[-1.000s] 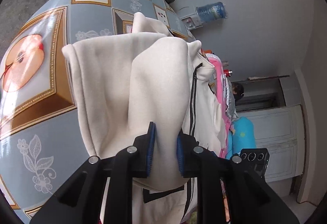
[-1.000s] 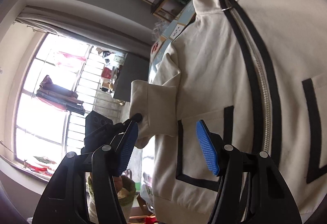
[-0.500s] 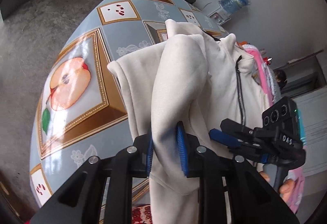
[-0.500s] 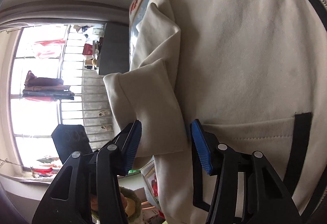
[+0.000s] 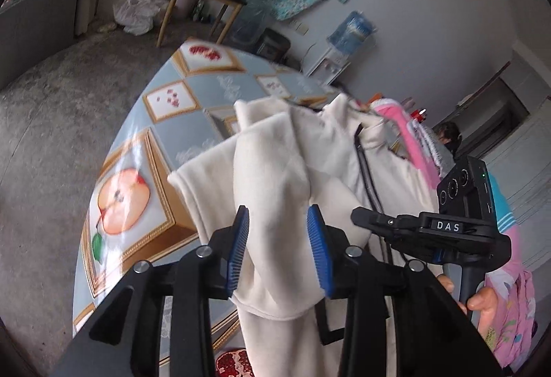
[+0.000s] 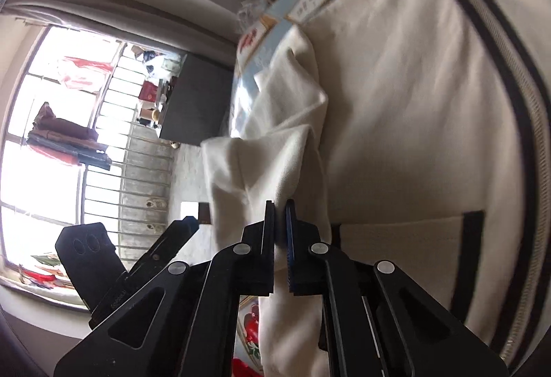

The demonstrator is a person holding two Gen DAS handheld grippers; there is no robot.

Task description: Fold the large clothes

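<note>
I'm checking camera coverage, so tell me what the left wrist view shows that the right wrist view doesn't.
Only the left wrist view shows the water dispenser, the pink garment and the left gripper, its jaws opening with the cream sleeve between them. Only the right wrist view shows the barred window and the right gripper shut on the sleeve's edge. Both show the cream jacket, its zipper and the patterned tablecloth.

"DAS" stands in white letters on the right hand-held gripper [image 5: 356, 217], the only legible text.
</note>
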